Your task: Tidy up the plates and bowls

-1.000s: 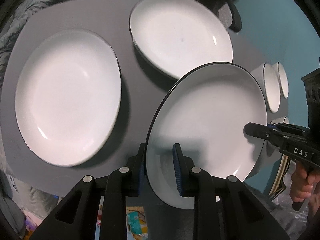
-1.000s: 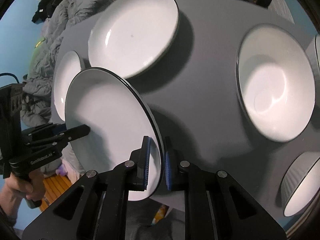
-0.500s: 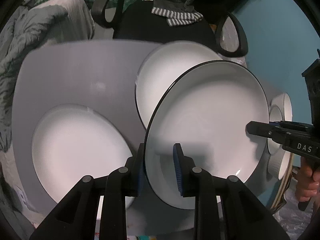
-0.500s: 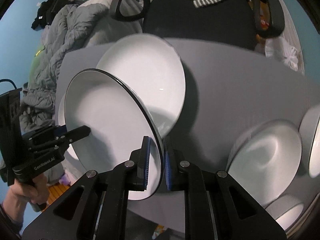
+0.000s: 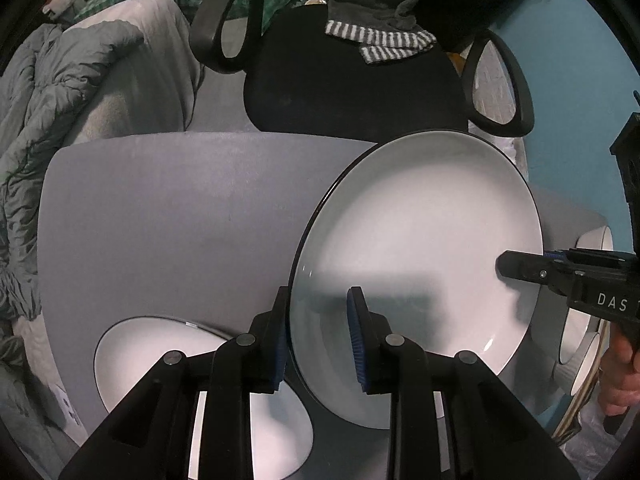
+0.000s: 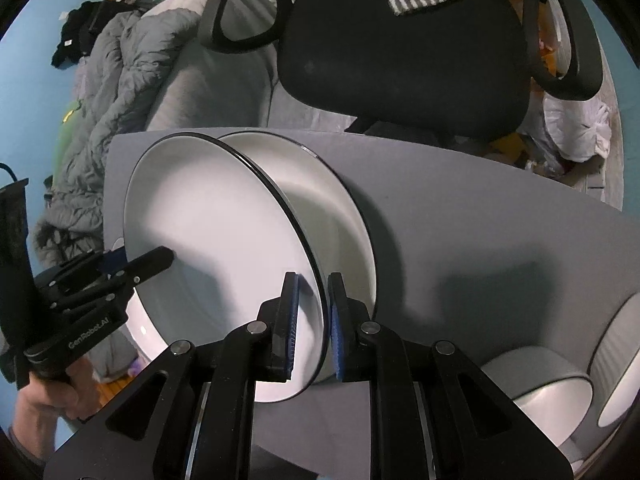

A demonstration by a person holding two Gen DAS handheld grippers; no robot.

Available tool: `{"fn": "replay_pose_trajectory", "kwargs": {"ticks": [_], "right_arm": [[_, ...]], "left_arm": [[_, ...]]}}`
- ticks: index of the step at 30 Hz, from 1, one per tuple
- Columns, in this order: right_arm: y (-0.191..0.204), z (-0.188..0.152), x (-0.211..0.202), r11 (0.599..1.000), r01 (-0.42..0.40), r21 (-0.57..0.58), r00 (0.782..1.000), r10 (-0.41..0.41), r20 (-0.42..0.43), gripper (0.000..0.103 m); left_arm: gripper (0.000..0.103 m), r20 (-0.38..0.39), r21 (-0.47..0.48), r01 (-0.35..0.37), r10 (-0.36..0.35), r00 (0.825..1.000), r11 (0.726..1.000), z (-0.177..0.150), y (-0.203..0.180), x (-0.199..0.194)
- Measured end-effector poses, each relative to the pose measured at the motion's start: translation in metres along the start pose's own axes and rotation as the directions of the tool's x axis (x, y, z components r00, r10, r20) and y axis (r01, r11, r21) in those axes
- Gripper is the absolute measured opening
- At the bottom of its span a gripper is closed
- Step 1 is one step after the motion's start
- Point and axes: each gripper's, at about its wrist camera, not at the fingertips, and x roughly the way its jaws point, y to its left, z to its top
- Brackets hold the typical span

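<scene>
Left jaws: the left gripper [image 5: 318, 334] stands narrowly parted, its blue pads either side of the near rim of a large white round plate with a thin black edge [image 5: 416, 256]; the outer pad lies against the plate's underside, the inner pad sits over the white face, pinching the rim.
Right jaws: the right gripper [image 6: 313, 322] is nearly pressed together, its blue pads clamped on the opposite rim of that same plate [image 6: 216, 240]; its black finger tip also shows in the left view, reaching over the plate's far edge [image 5: 520, 270].
Held plate: carried between both grippers, tilted, above the grey surface [image 5: 180, 208]; in the right view it hangs over a second white black-rimmed plate [image 6: 332, 216] that lies on the surface near its far edge.
Other dishes: a third white plate [image 5: 136, 344] lies on the surface at the lower left of the left view; a white ribbed bowl [image 6: 536, 384] sits at the lower right of the right view.
Hidden or cut off: the second plate is covered in the left view; the third plate is partly masked by the gripper body; the bowls at the right edge are cropped, so their number is unclear; whether the held plate touches the one below cannot be told.
Background: a black office chair [image 6: 400, 60] with a striped cloth, just beyond the surface.
</scene>
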Motion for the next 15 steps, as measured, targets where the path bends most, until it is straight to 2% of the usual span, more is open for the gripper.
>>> {"fn": "replay_pose_trajectory", "kwargs": {"ticks": [8, 11, 15], "right_arm": [[-0.003, 0.009, 0.008, 0.999, 0.031, 0.009, 0.999, -0.031, -0.021, 0.017], [-0.004, 0.012, 0.006, 0.999, 0.048, 0.008, 0.999, -0.048, -0.018, 0.018], [-0.004, 0.015, 0.005, 0.999, 0.045, 0.016, 0.998, -0.044, -0.046, 0.027]], "left_arm": [[0.027, -0.012, 0.019, -0.026, 0.027, 1.000, 0.999, 0.005, -0.005, 0.005], [0.027, -0.025, 0.023, -0.012, 0.012, 1.000, 1.000, 0.005, -0.005, 0.009], [0.027, -0.024, 0.062, -0.040, 0.041, 0.999, 0.997, 0.003, -0.013, 0.012]]}}
